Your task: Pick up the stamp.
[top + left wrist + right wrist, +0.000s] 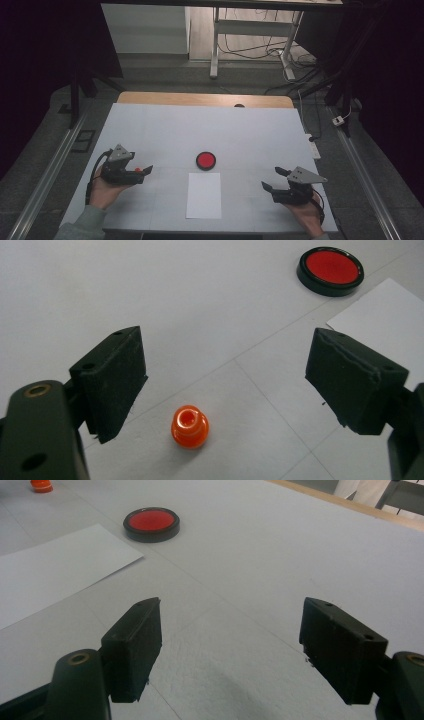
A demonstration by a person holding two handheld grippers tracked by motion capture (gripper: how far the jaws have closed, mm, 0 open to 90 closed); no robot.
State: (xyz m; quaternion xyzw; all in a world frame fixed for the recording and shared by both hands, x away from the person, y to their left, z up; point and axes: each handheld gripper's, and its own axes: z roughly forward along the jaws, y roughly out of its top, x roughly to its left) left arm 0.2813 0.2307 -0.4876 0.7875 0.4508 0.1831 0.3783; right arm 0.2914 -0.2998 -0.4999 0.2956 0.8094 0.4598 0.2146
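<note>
- Both claws gape with nothing held: left gripper (142, 172) at lower left, right gripper (274, 179) at lower right.
- We see a white table (150, 130) mid-frame, grey floor (165, 75) beyond.
- White sheet (204, 195) lies bottom centre.
- Red disc (205, 160) sits just above it.
- Small orange cap (189, 426) stands between our left jaws.

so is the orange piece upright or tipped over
Upright. In the left gripper view the orange piece stands on the table with its round hollow top facing up, between the open left gripper's jaws, untouched.

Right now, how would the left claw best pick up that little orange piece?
Grip the orange piece across its round body, coming straight down from above. It stands upright on the table, and the left claw hangs open with a jaw on either side.
</note>
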